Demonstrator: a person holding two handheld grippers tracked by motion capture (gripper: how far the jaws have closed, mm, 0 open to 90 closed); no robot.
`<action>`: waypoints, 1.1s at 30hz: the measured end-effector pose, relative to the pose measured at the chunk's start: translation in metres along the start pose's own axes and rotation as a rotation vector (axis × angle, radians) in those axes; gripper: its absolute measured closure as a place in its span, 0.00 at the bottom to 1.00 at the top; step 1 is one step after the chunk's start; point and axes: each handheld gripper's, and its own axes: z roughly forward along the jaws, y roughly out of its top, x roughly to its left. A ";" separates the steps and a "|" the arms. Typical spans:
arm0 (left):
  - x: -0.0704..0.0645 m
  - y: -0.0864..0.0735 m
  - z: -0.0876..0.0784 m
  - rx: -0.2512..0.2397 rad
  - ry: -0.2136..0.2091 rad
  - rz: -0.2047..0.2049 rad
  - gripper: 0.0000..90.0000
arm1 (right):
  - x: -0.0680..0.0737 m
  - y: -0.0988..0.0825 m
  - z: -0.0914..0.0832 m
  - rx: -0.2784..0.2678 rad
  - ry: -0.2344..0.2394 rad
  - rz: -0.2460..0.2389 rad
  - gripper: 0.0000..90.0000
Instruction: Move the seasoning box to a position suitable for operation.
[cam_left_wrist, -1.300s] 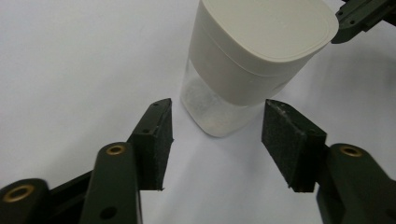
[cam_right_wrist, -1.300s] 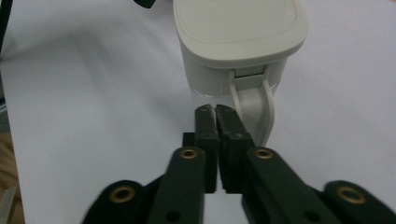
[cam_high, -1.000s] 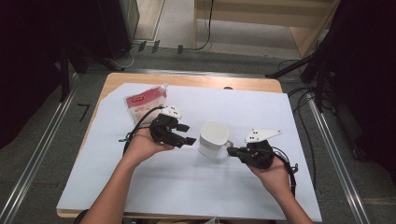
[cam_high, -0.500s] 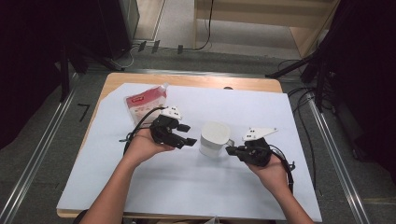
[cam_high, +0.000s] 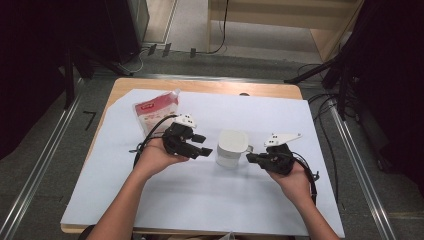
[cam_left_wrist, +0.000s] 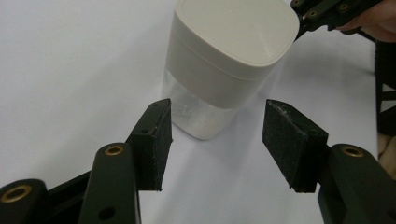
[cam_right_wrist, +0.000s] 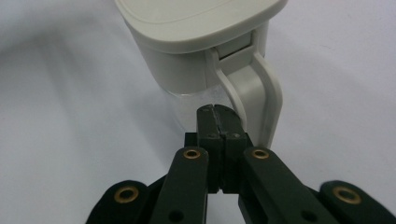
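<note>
Centrally, the table (cam_high: 150, 87) is carrying a white sheet (cam_high: 200, 200) under everything, with a red-and-white pouch (cam_high: 150, 112) lying near its far left corner and a lidded white jar (cam_high: 231, 148) standing upright about mid-sheet, between the two hands. Left of the jar the left gripper (cam_high: 202, 145) is pointing at it with its jaws spread and nothing between the pads, having just been closing a little. Right of it the right gripper (cam_high: 252, 158) is sitting with its jaws pressed together, empty, tips just beside the jar's handle (cam_right_wrist: 254, 100).
</note>
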 end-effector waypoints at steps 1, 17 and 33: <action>0.000 0.000 0.000 -0.003 0.006 0.000 0.48 | -0.001 0.000 0.000 -0.002 -0.003 0.002 1.00; -0.003 0.000 0.006 -0.012 0.017 0.034 0.45 | -0.015 0.001 -0.006 -0.011 -0.027 0.032 1.00; 0.005 0.007 0.009 0.013 -0.075 0.093 0.38 | -0.019 0.012 -0.025 -0.064 -0.044 0.031 1.00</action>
